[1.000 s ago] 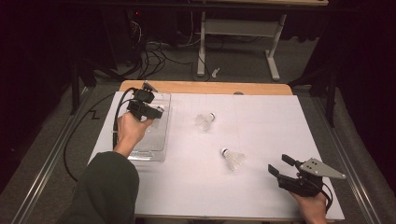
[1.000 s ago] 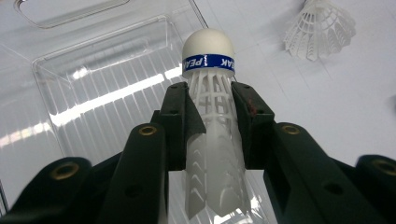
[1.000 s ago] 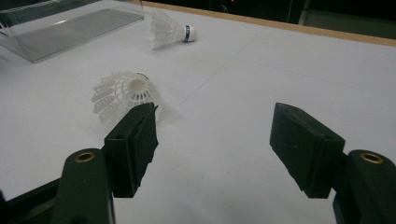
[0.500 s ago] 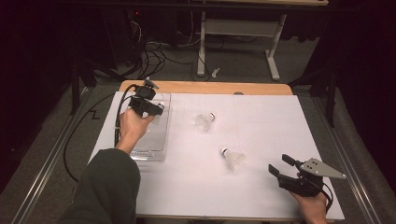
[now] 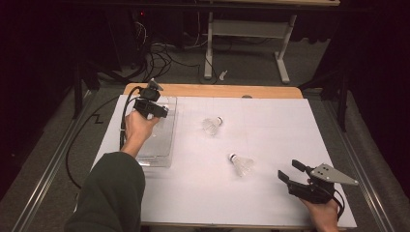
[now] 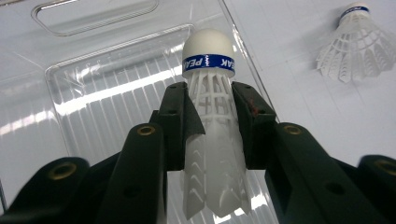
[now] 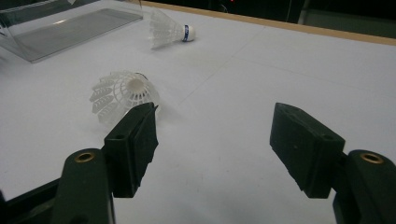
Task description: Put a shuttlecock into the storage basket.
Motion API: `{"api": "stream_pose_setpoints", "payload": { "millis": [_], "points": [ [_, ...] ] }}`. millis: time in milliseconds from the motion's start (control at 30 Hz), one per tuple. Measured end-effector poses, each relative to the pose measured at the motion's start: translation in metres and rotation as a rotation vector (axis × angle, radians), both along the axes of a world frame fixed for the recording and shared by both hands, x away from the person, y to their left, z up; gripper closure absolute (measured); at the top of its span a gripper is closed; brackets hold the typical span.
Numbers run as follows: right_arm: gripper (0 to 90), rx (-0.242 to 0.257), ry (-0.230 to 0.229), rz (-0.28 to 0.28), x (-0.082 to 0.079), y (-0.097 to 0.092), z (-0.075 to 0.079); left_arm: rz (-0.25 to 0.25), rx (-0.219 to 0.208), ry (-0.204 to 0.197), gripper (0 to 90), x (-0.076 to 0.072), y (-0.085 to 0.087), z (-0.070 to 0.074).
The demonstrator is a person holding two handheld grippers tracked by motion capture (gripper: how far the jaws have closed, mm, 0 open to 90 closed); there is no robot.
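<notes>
- at the left, a shuttlecock [image 6: 210, 107] is held between the pads of the left gripper [image 5: 151, 107], cork end pointing away, over the far end of the clear plastic tray [image 5: 159, 145]; the jaws are closed part way on its skirt.
- this shuttlecock is judged to be on the point of being set into the tray, not yet laid down; no other shuttlecock can be made out in the tray.
- near the middle of the white table sheet [image 5: 270, 125], two more shuttlecocks are left lying: a far one [image 5: 212, 125] and a near one [image 5: 240, 164], well apart from the tray.
- at the right, the right gripper [image 5: 294, 175] is held with its jaws wide and nothing between them, aimed toward the near shuttlecock.
- roughly a third of the work is judged to be in hand, with two pick-ups left.
</notes>
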State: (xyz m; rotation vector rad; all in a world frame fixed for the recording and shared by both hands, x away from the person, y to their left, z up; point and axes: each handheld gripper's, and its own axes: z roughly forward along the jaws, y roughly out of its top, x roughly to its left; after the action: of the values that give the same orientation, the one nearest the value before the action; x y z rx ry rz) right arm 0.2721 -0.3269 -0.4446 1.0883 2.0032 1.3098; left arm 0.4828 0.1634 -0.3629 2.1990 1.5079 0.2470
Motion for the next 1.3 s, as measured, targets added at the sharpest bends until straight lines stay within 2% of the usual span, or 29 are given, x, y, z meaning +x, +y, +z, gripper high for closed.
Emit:
{"api": "stream_pose_setpoints", "payload": {
  "millis": [100,200,300,633,1300],
  "points": [
    [32.6,-0.001,-0.001,0.0,0.0,0.0,0.0,0.009,0.008,-0.003,67.9,0.004,-0.001,-0.001],
    [32.6,0.0,0.001,0.001,0.0,0.0,0.0,-0.002,0.046,-0.012,67.4,0.006,-0.005,-0.001],
    [32.6,0.0,0.001,0.002,0.0,0.0,0.0,0.002,0.032,-0.006,67.0,0.009,-0.007,-0.002],
    [32.6,0.001,0.001,0.002,0.0,0.0,0.0,0.01,0.067,0.002,65.6,0.017,-0.01,-0.011],
    [32.6,0.001,0.002,0.003,0.0,-0.001,0.0,0.024,0.059,0.027,62.4,0.027,-0.011,-0.023]
  ]
}}
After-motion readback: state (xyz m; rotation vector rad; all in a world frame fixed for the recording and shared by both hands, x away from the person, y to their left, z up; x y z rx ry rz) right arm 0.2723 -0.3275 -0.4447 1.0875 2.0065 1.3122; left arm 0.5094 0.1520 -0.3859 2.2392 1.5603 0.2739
